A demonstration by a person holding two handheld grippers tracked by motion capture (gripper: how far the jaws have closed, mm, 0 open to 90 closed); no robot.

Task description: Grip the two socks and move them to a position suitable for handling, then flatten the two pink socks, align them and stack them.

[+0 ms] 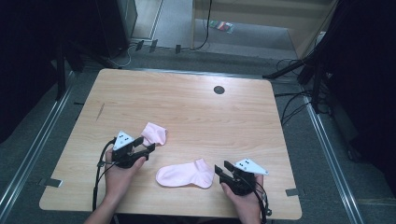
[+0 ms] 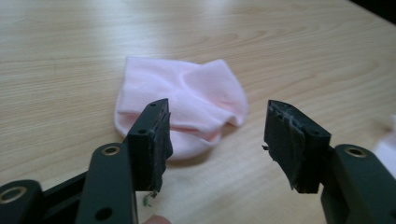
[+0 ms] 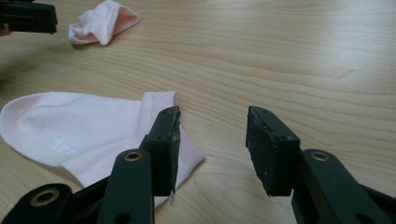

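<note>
Two pink socks lie on the wooden table. One sock [image 1: 184, 174] [image 3: 79, 130] is spread flat near the front edge. The other sock [image 1: 154, 134] [image 2: 182, 102] [image 3: 100, 21] lies crumpled farther back and to the left. My left gripper [image 1: 145, 144] [image 2: 217, 133] points at the crumpled sock from just short of it, jaws open with bare table between the pads. My right gripper [image 1: 223, 167] [image 3: 212, 144] sits at the cuff end of the flat sock and is open. The cuff runs behind one of its jaws, and nothing is between the pads.
The table [image 1: 187, 107] has a small dark round hole [image 1: 218, 89] near its far edge. Cables and dark stands crowd the floor around the table. In the right gripper view the left gripper [image 3: 28, 18] shows at the top left.
</note>
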